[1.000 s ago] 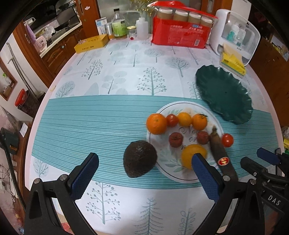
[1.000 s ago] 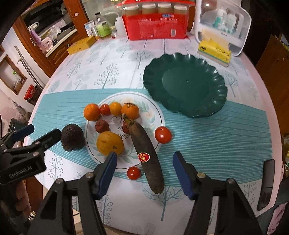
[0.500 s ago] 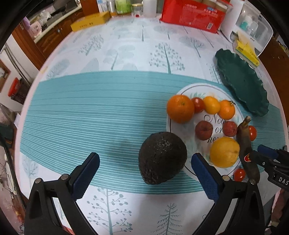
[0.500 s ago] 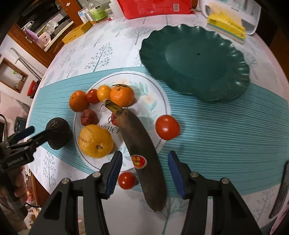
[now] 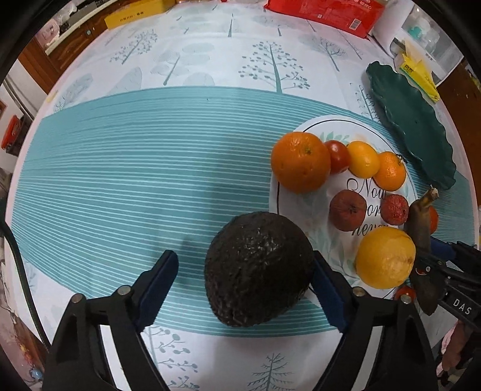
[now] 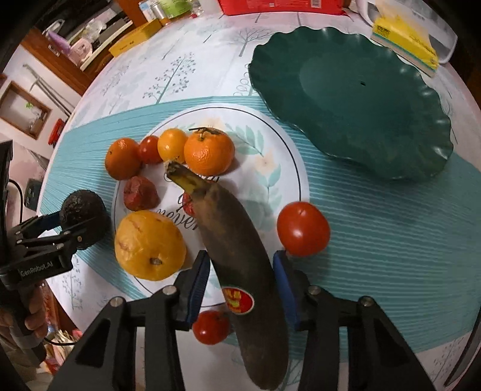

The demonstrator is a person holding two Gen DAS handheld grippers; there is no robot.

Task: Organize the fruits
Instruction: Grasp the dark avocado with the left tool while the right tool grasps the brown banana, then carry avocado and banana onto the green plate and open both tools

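A dark avocado lies on the tablecloth beside the white plate. My left gripper is open around it; the right pad touches it, the left pad stands apart. A brown overripe banana lies across the plate's edge. My right gripper is open and straddles the banana, pads close on both sides. Oranges, a yellow citrus and small red fruits sit on the plate. An empty green scalloped plate lies beyond.
A red tomato lies right of the banana and a smaller one under my right gripper. A red package, a yellow box and a yellow tissue pack stand at the table's far side.
Both grippers moved forward and down. The left one now has the avocado between its fingers and has narrowed. The right one has closed in around the banana.
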